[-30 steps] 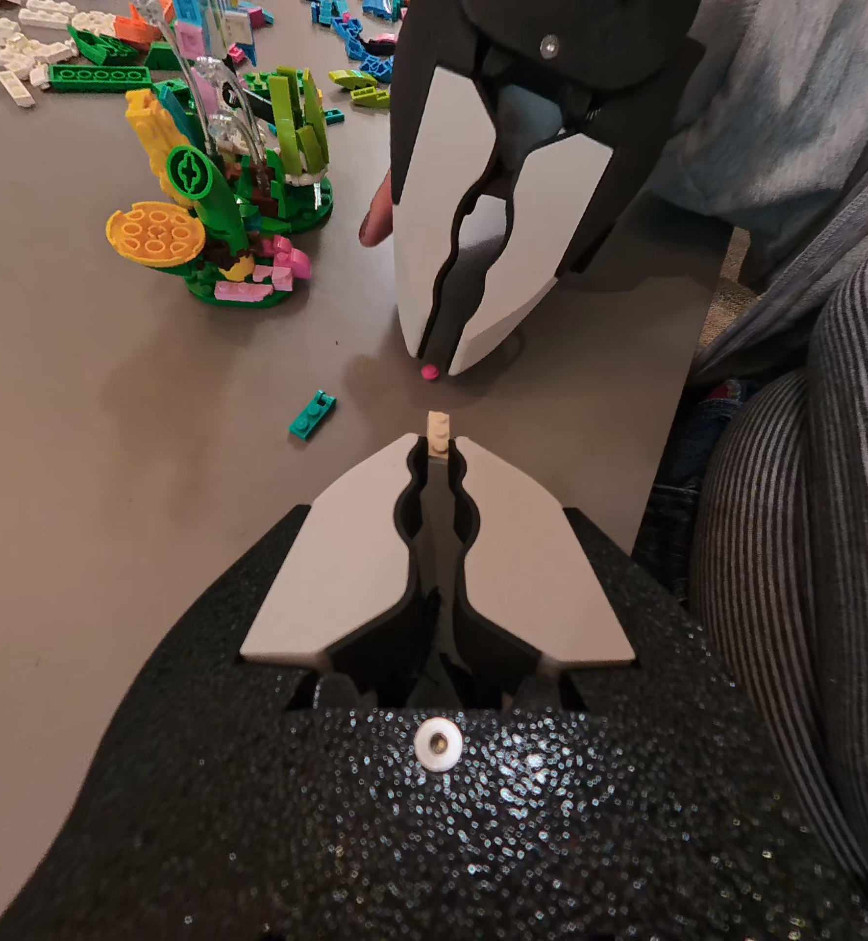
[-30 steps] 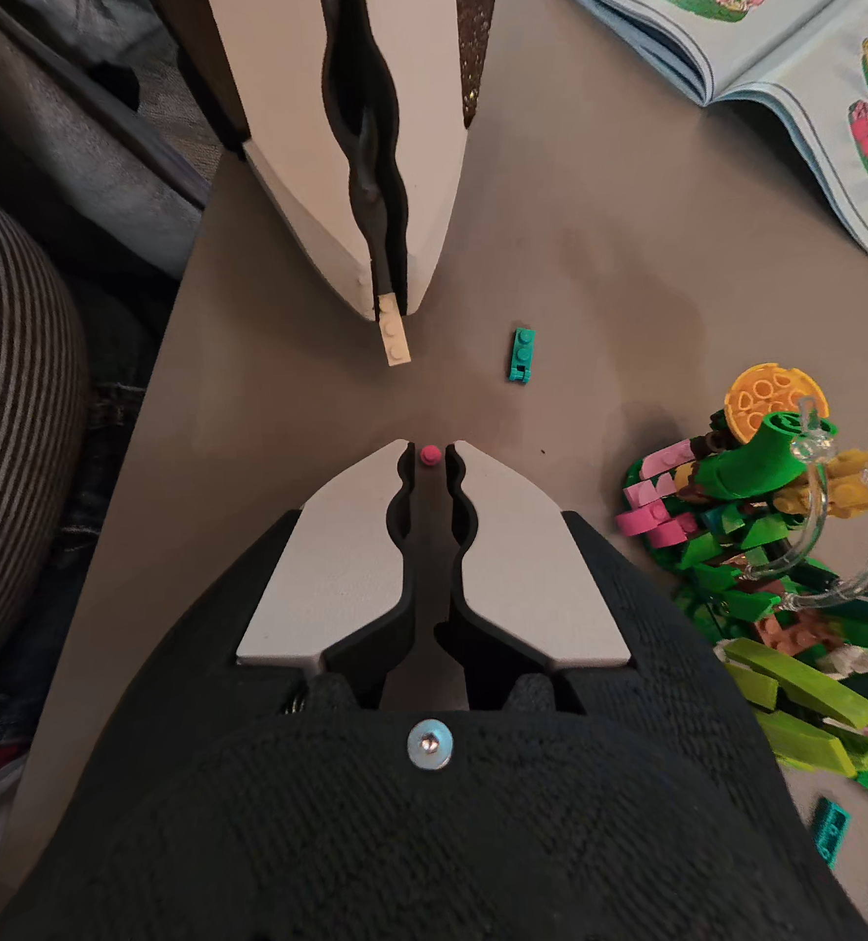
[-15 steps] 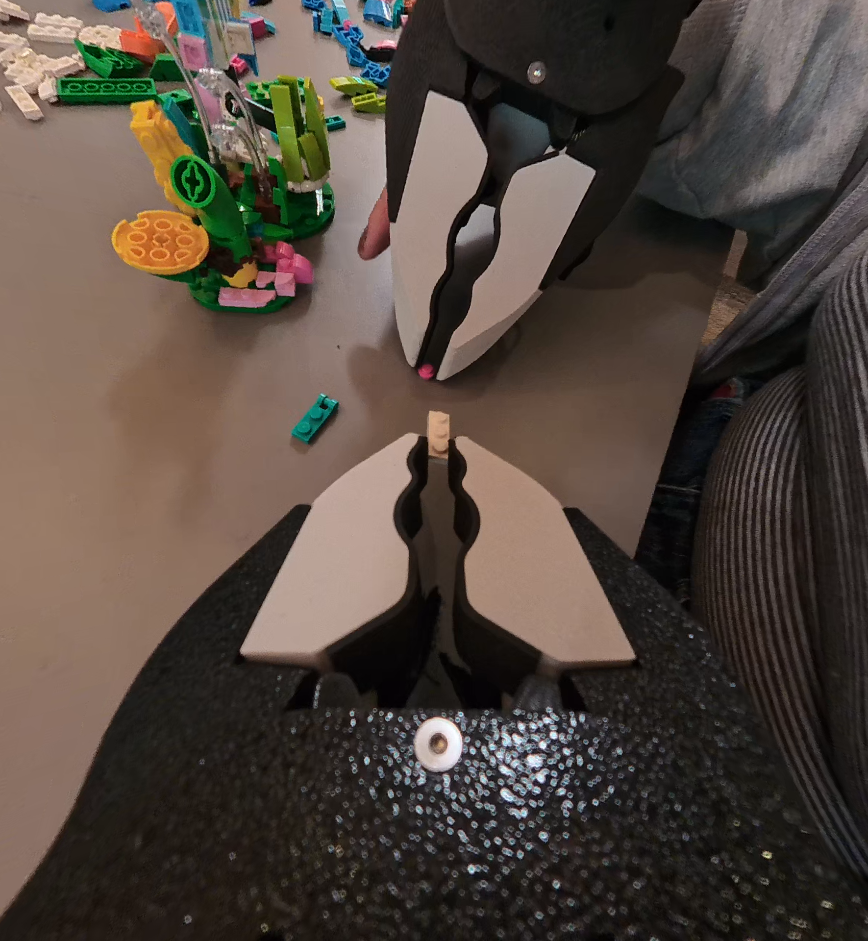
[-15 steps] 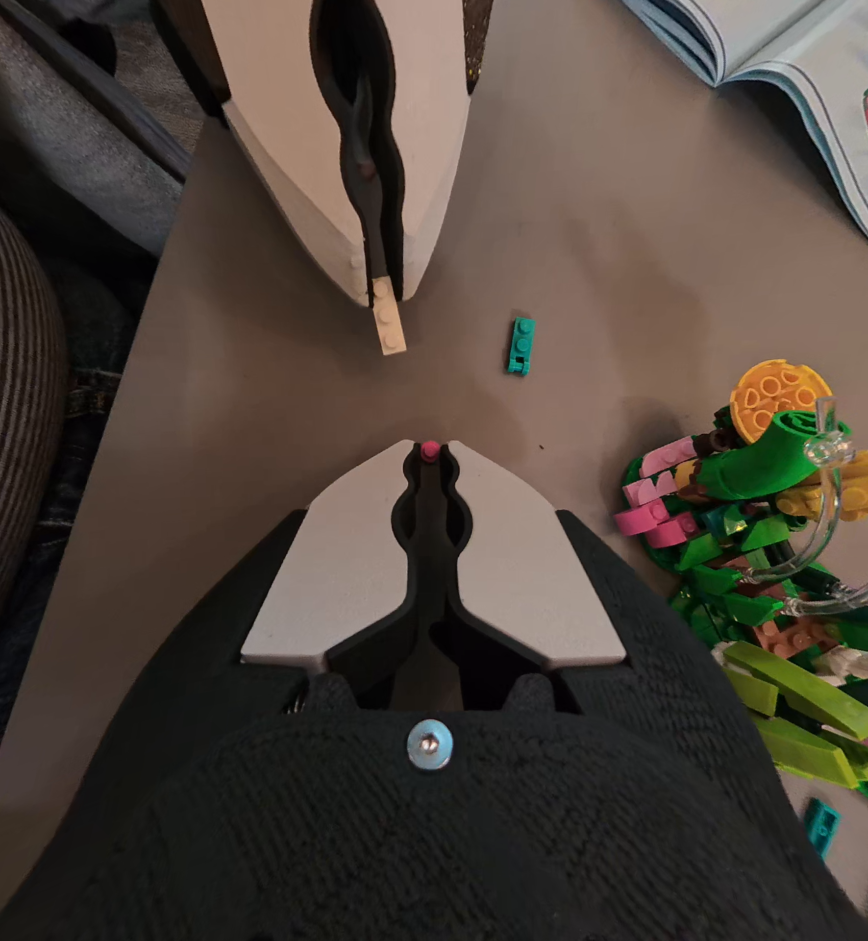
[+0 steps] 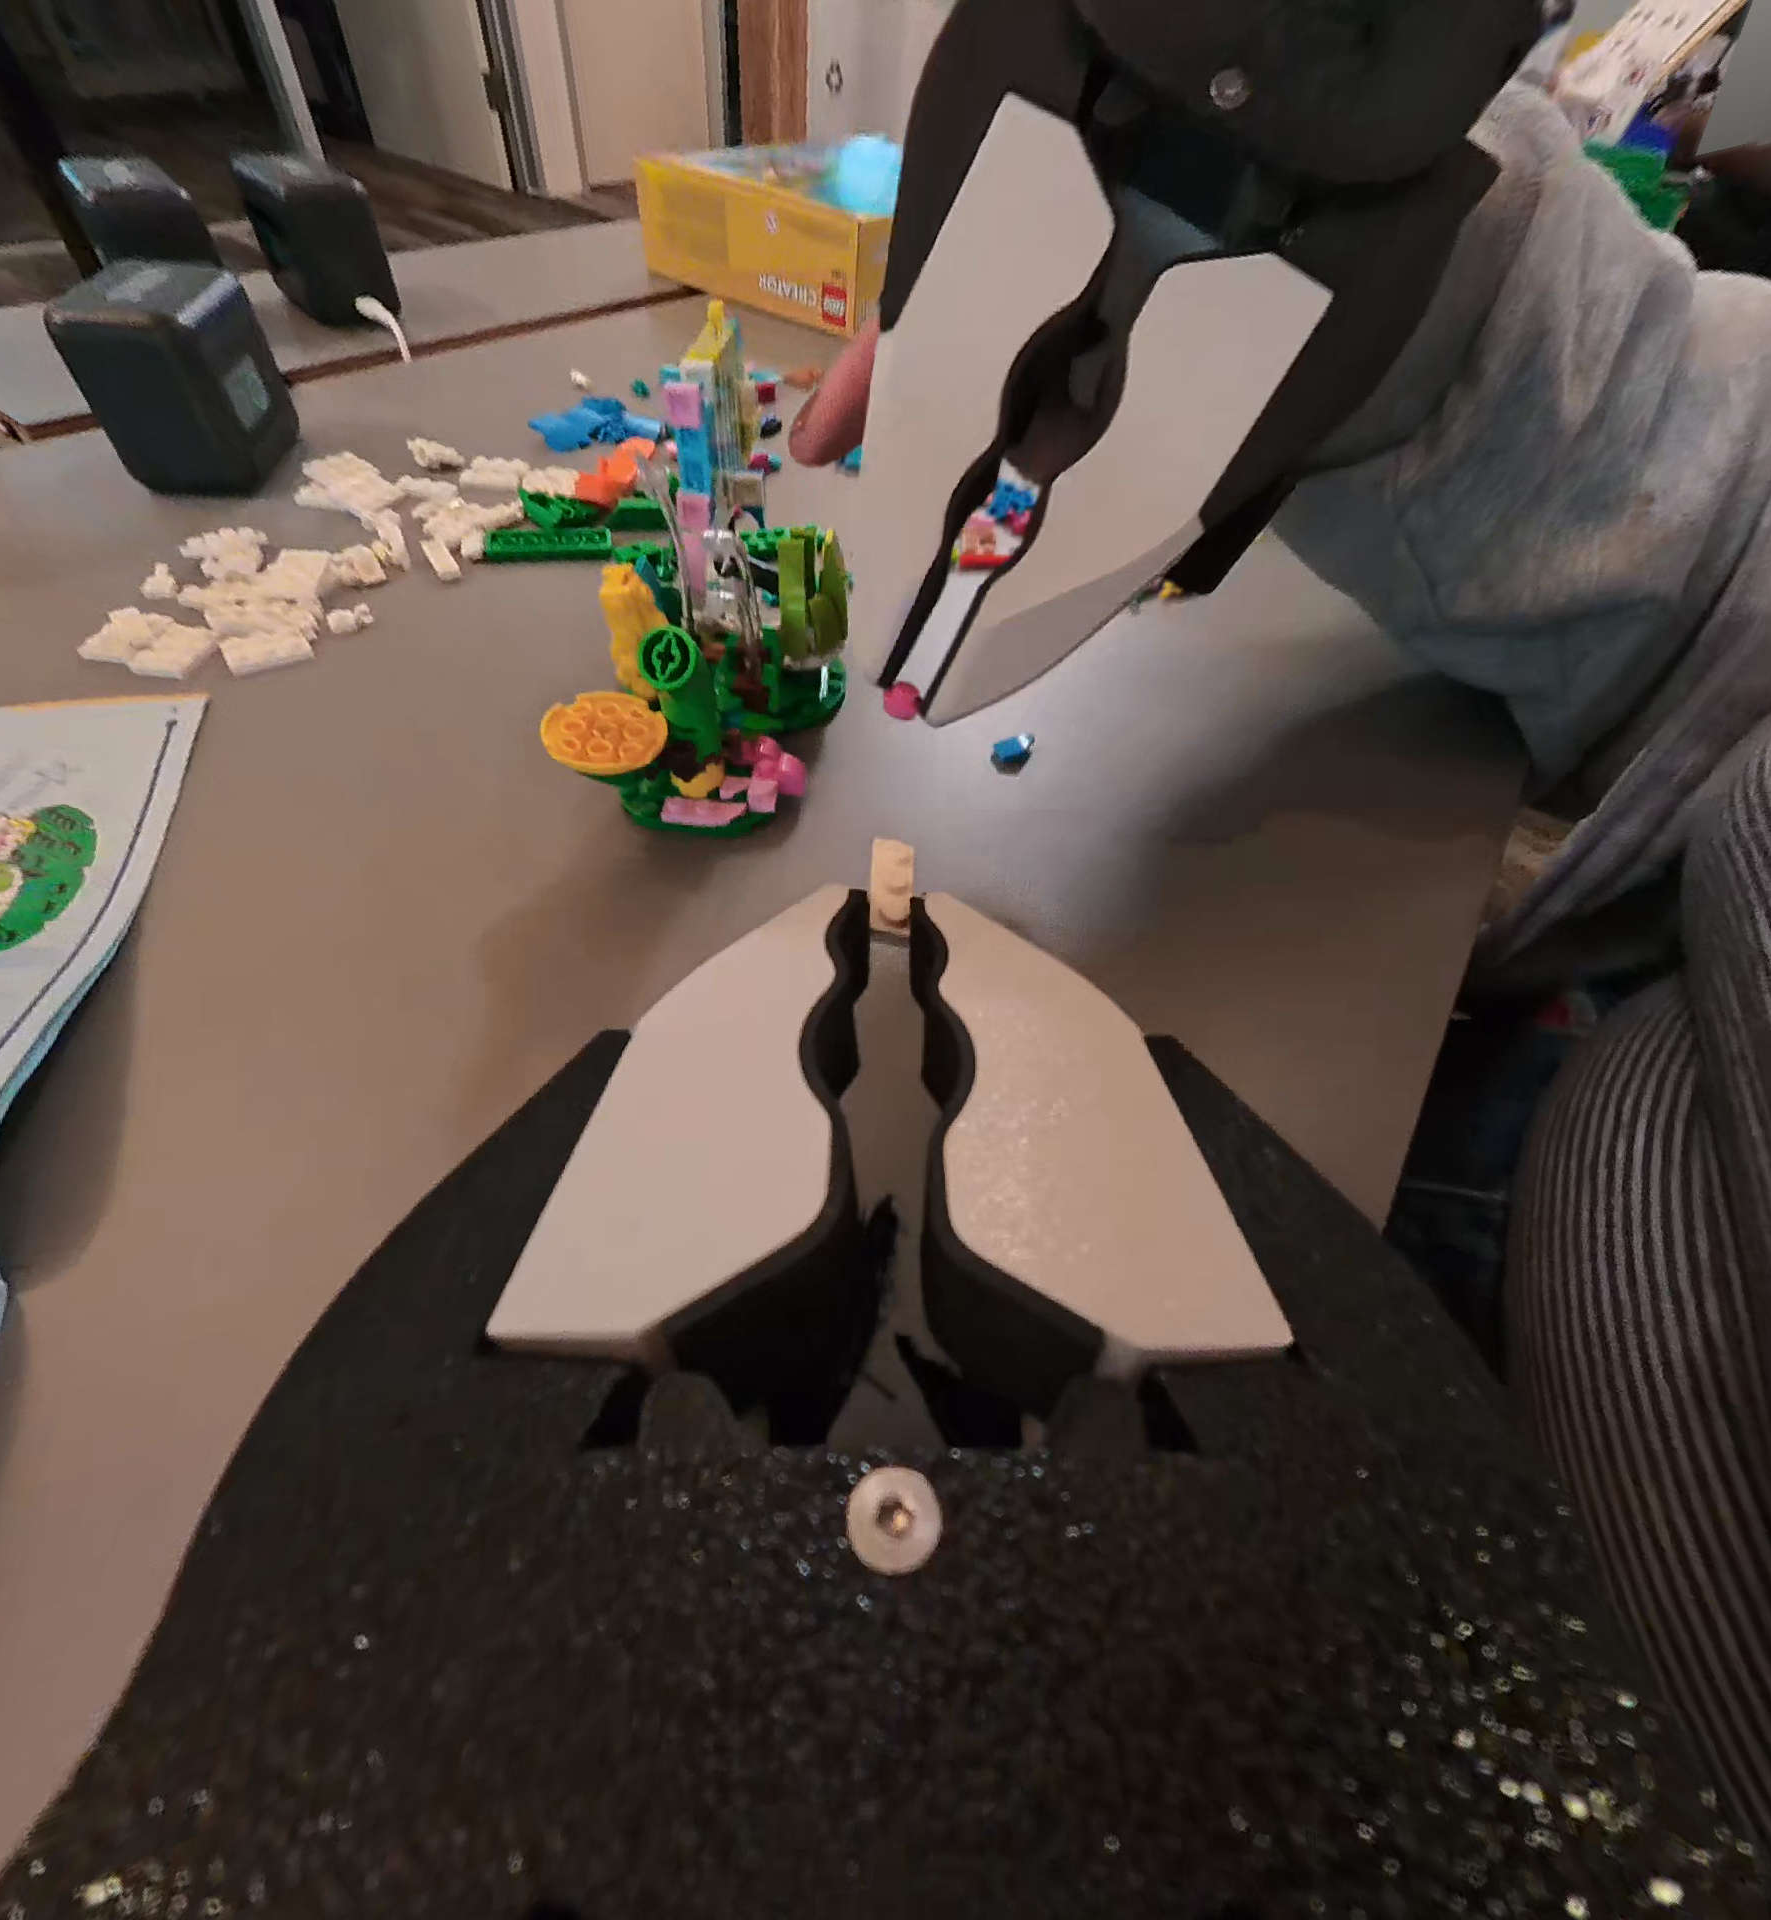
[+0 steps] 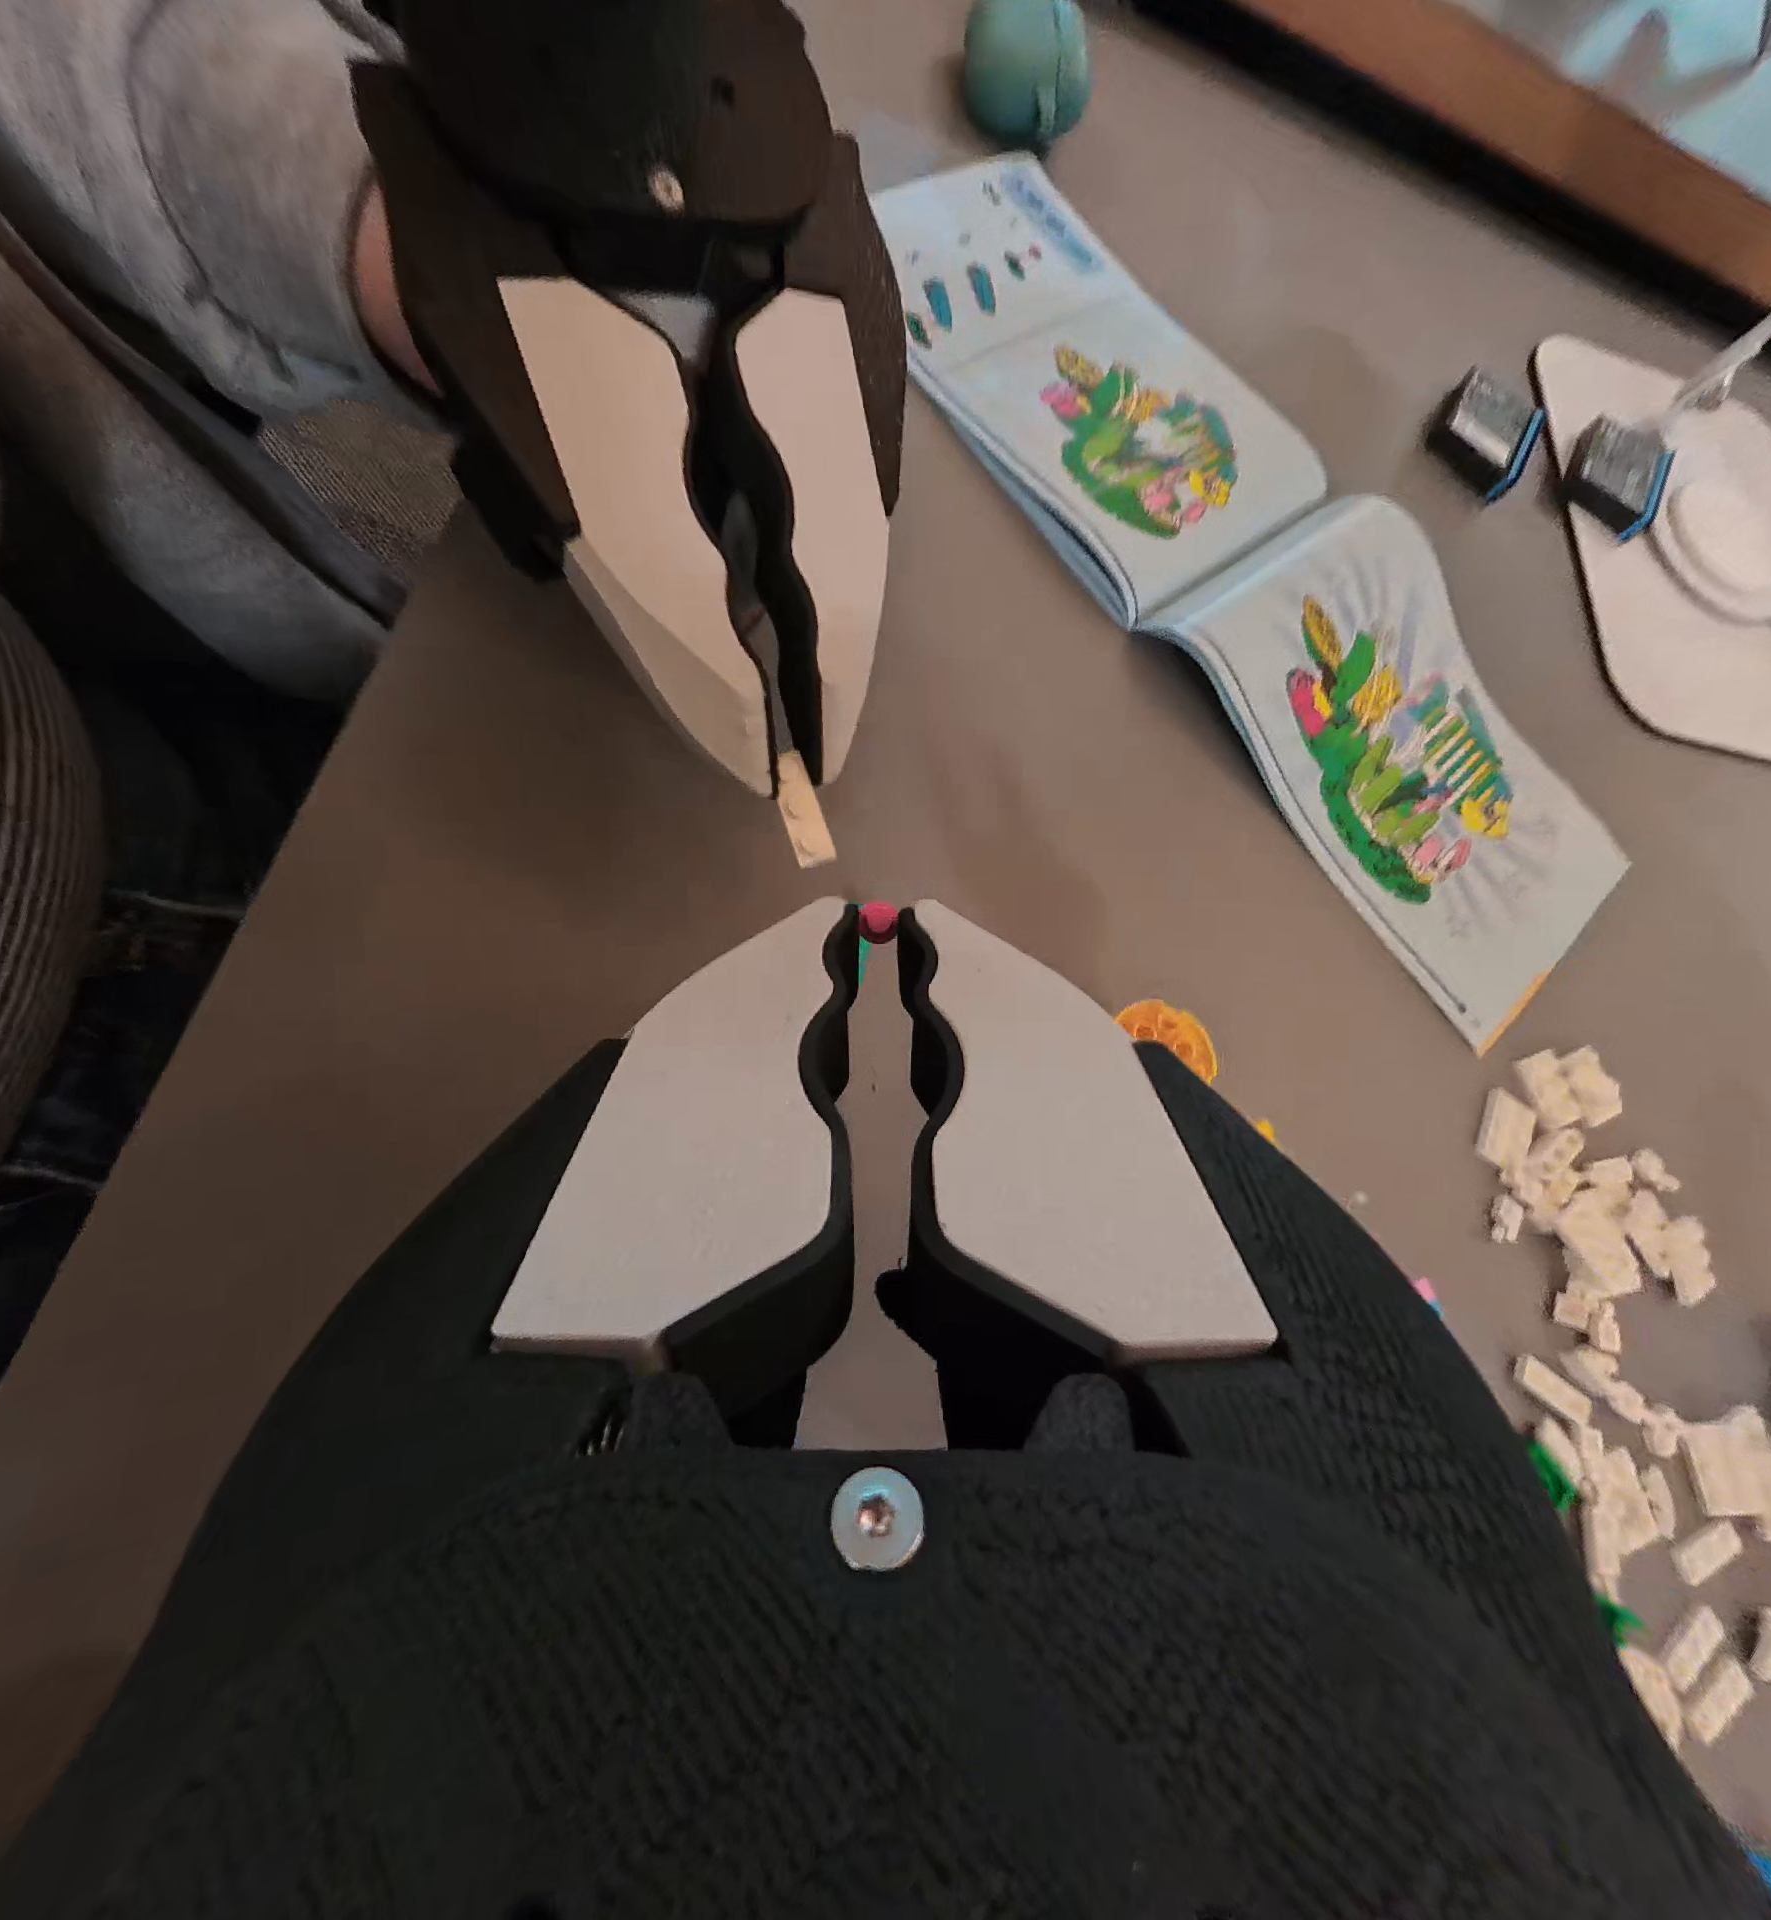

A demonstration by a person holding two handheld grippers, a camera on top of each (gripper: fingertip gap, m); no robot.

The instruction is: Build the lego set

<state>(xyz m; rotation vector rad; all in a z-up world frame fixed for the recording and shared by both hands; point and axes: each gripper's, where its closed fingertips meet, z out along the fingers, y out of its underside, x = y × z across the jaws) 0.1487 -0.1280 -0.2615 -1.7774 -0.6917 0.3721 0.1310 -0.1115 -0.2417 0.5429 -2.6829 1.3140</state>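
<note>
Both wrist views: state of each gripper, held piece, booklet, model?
left gripper: shut on tan plate, off the table.
tan plate: pinched at one end, rest sticking out past the tips.
right gripper: shut on pink stud, off the table.
pink stud: held at the tips, apart from the tan plate.
instruction booklet: lying open.
plant model: upright on table, partly built.
</note>
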